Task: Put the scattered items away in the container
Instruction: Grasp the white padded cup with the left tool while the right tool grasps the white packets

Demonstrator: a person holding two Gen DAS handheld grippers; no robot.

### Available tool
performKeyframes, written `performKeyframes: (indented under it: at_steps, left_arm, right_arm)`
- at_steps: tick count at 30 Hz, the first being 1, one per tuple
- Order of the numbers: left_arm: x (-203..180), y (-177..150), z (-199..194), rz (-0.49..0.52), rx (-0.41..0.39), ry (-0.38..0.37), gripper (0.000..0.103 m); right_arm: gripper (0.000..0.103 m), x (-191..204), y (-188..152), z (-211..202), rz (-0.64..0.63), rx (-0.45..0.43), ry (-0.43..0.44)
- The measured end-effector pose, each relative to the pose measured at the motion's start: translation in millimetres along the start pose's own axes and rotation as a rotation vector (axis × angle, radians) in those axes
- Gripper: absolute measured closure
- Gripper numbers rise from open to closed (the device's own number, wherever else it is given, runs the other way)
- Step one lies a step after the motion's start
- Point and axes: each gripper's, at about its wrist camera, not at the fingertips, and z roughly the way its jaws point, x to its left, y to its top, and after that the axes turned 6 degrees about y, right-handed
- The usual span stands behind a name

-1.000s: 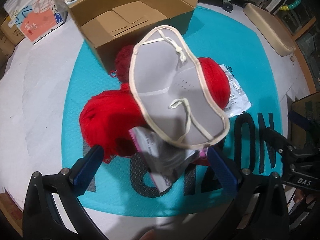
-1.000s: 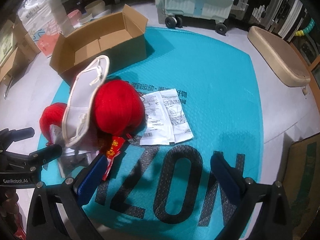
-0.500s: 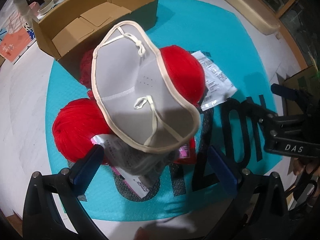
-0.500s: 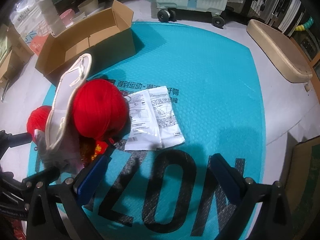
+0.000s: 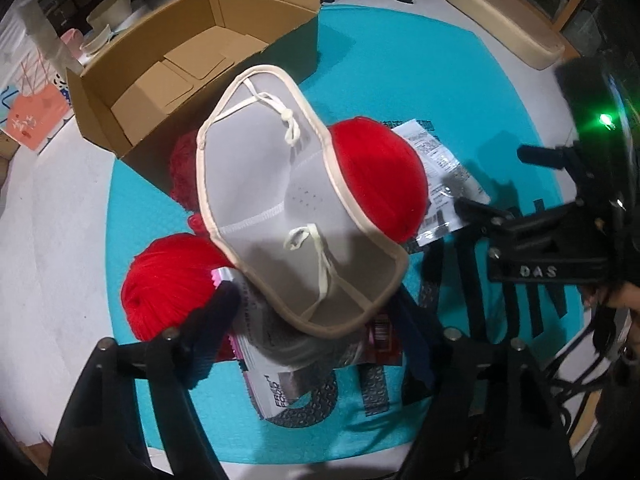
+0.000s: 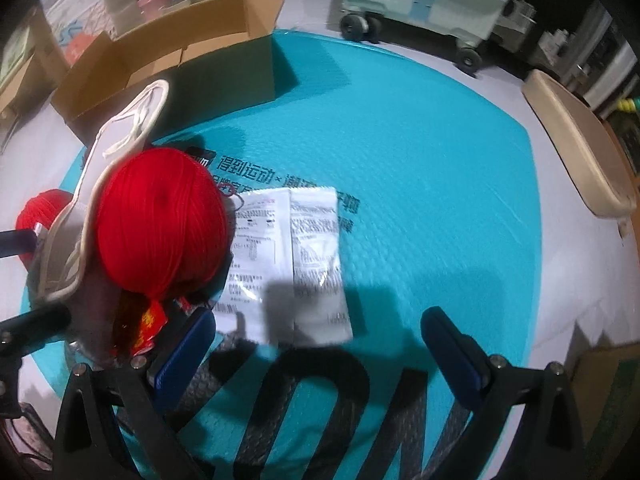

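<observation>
An open cardboard box point(image 5: 168, 68) point(image 6: 168, 52) stands at the back left of a teal mat point(image 5: 400, 80). In front of it, a grey face mask point(image 5: 280, 200) point(image 6: 72, 216) with beige trim lies over red yarn balls point(image 5: 376, 176) point(image 5: 168, 280) point(image 6: 160, 216). A silver packet point(image 5: 280, 384) and a red wrapper point(image 6: 148, 320) poke out underneath. My left gripper point(image 5: 316, 312) points down with its jaws closing around the mask's near end and the silver packet; the blurred fingers do not press. My right gripper point(image 6: 316, 350) hangs open over the near edge of a white packet point(image 6: 288, 256) point(image 5: 440, 168).
A beige cushion point(image 6: 576, 148) lies at the mat's right rim. Behind the mat stands a wheeled cart point(image 6: 420, 0). Bags and bowls point(image 5: 32, 112) crowd the back left beside the box. A person's hand point(image 5: 616, 300) holds the right tool.
The left jaws have narrowed toward the mask's near end. The right gripper has sunk toward the mat and come closer to the white packet. Both views have rolled slightly.
</observation>
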Motion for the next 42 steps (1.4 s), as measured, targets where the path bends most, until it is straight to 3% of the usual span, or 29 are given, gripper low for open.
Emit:
performKeyframes:
  at_steps: [7,17,26,27,29,31,32,34,36,38,42]
  left_arm:
    - [-5.4,-0.2,-5.4,0.029,-0.039,-0.012,0.040]
    - [-14.0,-3.3,-20.1,0.073,-0.071,-0.067,0.042]
    - [-25.1,-3.8,15.0,0.091,0.014,-0.099,0.043]
    - [-25.7,-4.2,17.7,0.087,0.019,-0.096,0.046]
    - [-22.4,-2.2,25.4,0.068,0.030,-0.116,0.074]
    - [-18.3,-1.5,29.1,0.044,0.041,-0.147,0.082]
    - [-15.0,-0.9,30.8,0.026,0.042,-0.160,0.085]
    - [-12.2,-3.9,33.5,0.017,0.049,-0.164,0.087]
    - [-12.0,-4.0,35.6,0.016,0.055,-0.154,0.090]
    - [-12.4,-4.7,36.2,0.011,0.053,-0.153,0.098]
    - [-11.6,-6.8,29.4,-0.001,0.019,-0.135,0.099]
  right_arm:
    - [0.000,7.6,13.5,25.1,-0.112,0.042,-0.041]
    - [0.000,11.2,21.0,40.9,-0.152,0.064,0.020]
    - [0.000,14.4,32.2,65.6,-0.162,0.103,0.055]
    - [0.000,13.6,32.5,66.7,-0.156,0.104,0.056]
    - [0.000,11.6,33.3,68.5,-0.149,0.104,0.052]
    - [0.000,9.7,32.8,70.1,-0.141,0.095,0.068]
    - [0.001,9.1,32.1,70.7,-0.134,0.091,0.077]
    - [0.015,4.9,30.3,72.5,-0.109,0.086,0.134]
    - [0.017,-1.6,28.5,76.1,-0.067,0.090,0.192]
    - [0.022,-4.2,27.6,75.8,-0.069,0.076,0.195]
    - [0.044,-10.2,28.6,71.7,-0.059,0.053,0.235]
